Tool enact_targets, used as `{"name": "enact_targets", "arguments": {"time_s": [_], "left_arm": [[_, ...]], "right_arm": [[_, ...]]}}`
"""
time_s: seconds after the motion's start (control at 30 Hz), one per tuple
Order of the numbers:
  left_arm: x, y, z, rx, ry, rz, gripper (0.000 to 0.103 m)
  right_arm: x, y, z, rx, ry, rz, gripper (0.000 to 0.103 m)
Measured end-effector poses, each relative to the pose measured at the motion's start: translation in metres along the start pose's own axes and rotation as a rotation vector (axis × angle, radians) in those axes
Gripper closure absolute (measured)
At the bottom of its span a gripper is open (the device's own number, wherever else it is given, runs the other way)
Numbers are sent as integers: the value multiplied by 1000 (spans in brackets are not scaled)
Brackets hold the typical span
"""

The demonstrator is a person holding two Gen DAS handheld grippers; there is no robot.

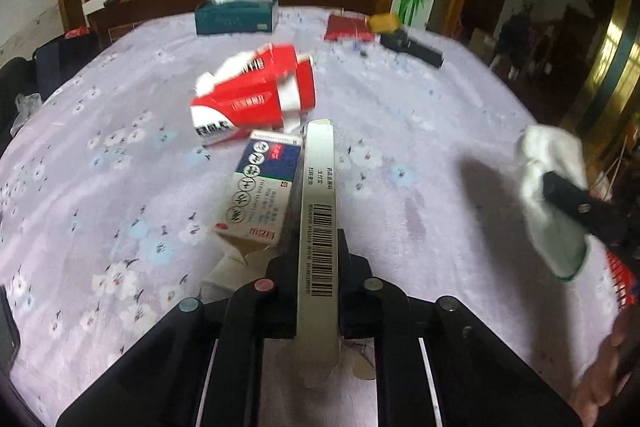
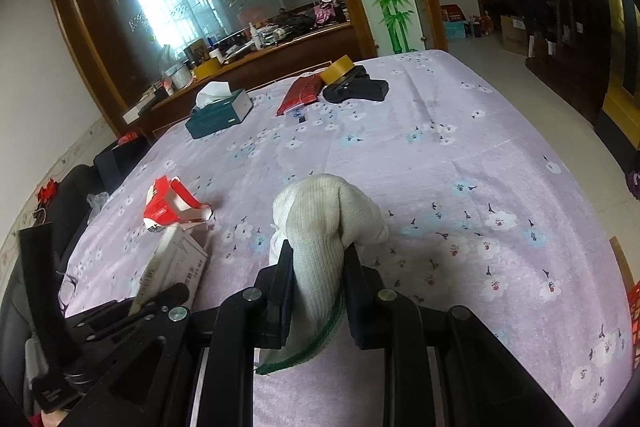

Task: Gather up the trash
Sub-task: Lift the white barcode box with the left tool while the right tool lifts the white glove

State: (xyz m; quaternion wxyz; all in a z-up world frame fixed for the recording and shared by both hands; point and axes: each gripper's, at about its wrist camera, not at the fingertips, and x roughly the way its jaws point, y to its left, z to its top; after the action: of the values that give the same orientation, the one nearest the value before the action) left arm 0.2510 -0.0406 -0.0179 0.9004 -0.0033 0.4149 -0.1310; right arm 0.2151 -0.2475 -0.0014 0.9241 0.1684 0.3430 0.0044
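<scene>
Left claw (image 1: pixel 318 267): pinching carton (image 1: pixel 318 211) edgewise, raised over worktop (image 1: pixel 400 115).
Right claw (image 2: pixel 318 283): pinching glove (image 2: pixel 324 227) near its cuff, raised.
Carton: likely light, thin card; crushes if squeezed hard.
Glove: likely soft, limp; hold at cuff.
Red wrapper (image 1: pixel 256 91): lying on worktop, uncollected.

A lived-in home: floral tablecloth (image 2: pixel 440 163), tissue box (image 2: pixel 220 113), cluttered wooden sideboard (image 2: pixel 280 55), staircase (image 2: pixel 560 7).
</scene>
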Motion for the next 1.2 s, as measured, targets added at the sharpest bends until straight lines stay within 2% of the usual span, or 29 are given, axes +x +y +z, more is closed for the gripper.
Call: {"name": "enact_targets", "arguments": {"time_s": [0.13,0.2,0.4,0.53,0.93,1.2], "left_arm": [[-22,1,-9,-39,-93,-19,92],[-30,-1,-12,-40,-139,3,92],[-37,-2,-15,-39,-203,40,92],[-35,0,-15,-44,-201,54,92],[-38,-16,-19,45,-242,114,92],[-39,-14,-20,42,-251,128,92]], "right_arm": [[0,10,-2,-45,-6,6,80],[-2,15,-4,-71,-14,7,80],[-3,25,-7,-124,-24,19,80],[-1,29,-8,-147,-22,18,80],[1,37,-14,-185,-6,28,80],[2,39,-14,-195,-8,26,80]]}}
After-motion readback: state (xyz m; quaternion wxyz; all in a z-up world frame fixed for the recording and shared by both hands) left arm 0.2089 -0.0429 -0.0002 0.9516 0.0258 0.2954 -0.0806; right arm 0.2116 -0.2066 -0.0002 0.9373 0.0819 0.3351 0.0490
